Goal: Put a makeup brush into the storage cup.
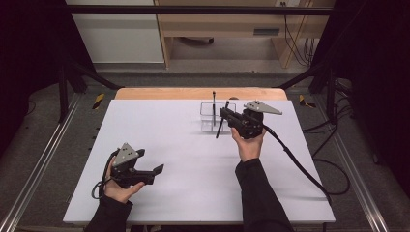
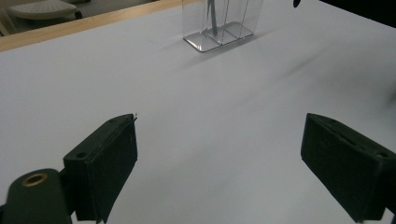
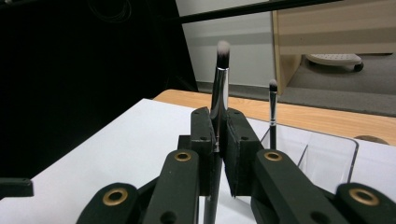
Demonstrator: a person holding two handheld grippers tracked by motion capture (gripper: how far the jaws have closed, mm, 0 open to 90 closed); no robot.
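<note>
My right gripper [image 1: 227, 115] [image 3: 218, 128] is shut on a makeup brush [image 1: 221, 124] [image 3: 220, 88] with a silver ferrule and a white-tipped head, held nearly upright just beside a clear divided organizer [image 1: 207, 126] [image 3: 327, 156] [image 2: 198, 44]. A second, thinner brush [image 1: 213, 104] [image 3: 272, 109] [image 2: 213, 18] stands in that organizer. My left gripper [image 1: 157, 170] [image 2: 219, 168] rests low at the table's near left, open, with nothing between its jaws.
The white tabletop [image 1: 169, 140] stretches between the two grippers. A wooden edge [image 1: 193, 93] runs along the far side. Metal frame rails [image 1: 43, 154] flank the table. The right gripper's cable [image 1: 300, 166] trails across the near right.
</note>
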